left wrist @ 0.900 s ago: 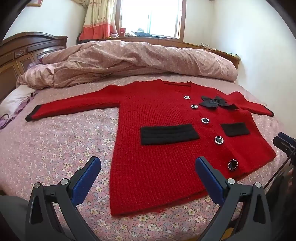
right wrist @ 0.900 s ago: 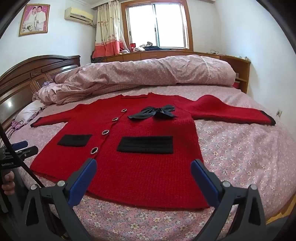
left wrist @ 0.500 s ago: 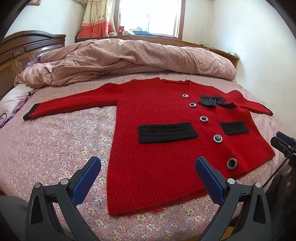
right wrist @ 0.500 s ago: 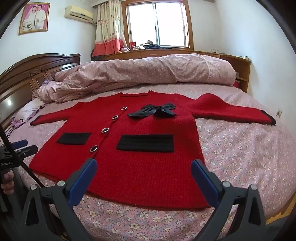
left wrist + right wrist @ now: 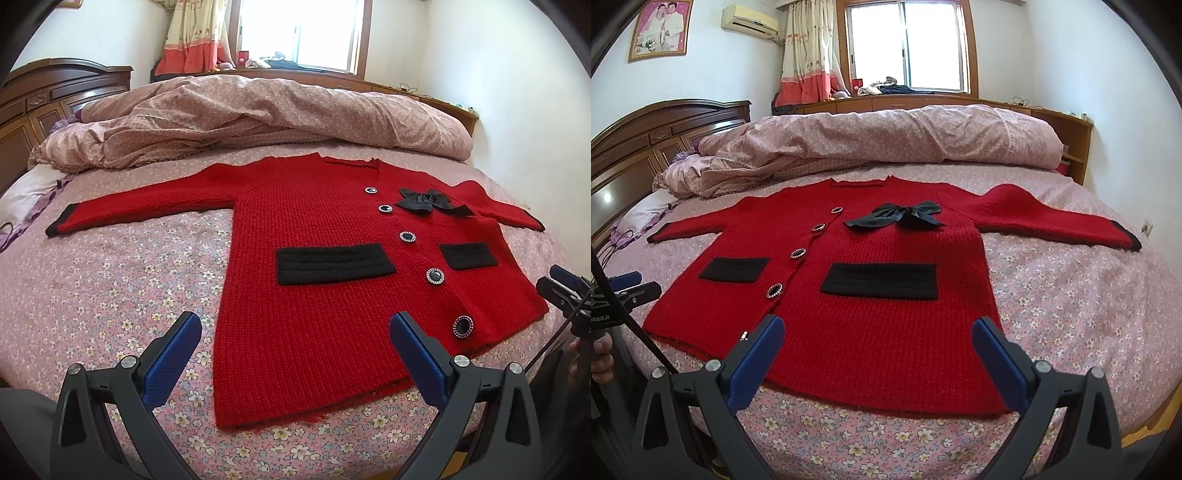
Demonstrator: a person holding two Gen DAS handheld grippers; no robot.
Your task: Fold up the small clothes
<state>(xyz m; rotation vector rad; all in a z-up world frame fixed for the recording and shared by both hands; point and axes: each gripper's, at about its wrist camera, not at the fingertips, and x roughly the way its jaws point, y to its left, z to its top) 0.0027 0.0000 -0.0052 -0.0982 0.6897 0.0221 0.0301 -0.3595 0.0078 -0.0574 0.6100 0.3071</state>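
Note:
A small red knit cardigan (image 5: pixel 332 302) lies flat and face up on the bed, sleeves spread out to both sides. It has black pockets, a black bow (image 5: pixel 424 201) and a row of buttons. It also shows in the right wrist view (image 5: pixel 879 314). My left gripper (image 5: pixel 295 343) is open and empty, above the hem near the cardigan's left front corner. My right gripper (image 5: pixel 879 347) is open and empty, above the hem on the right half. Each gripper shows at the edge of the other's view.
The bed (image 5: pixel 110 295) has a pink flowered sheet. A rumpled pink duvet (image 5: pixel 258 110) lies across the far side. A dark wooden headboard (image 5: pixel 646 140) stands at the left, a window and low cabinet at the back.
Both grippers have moved slightly forward and down toward the cardigan's hem. Both stay open. The cardigan has not moved.

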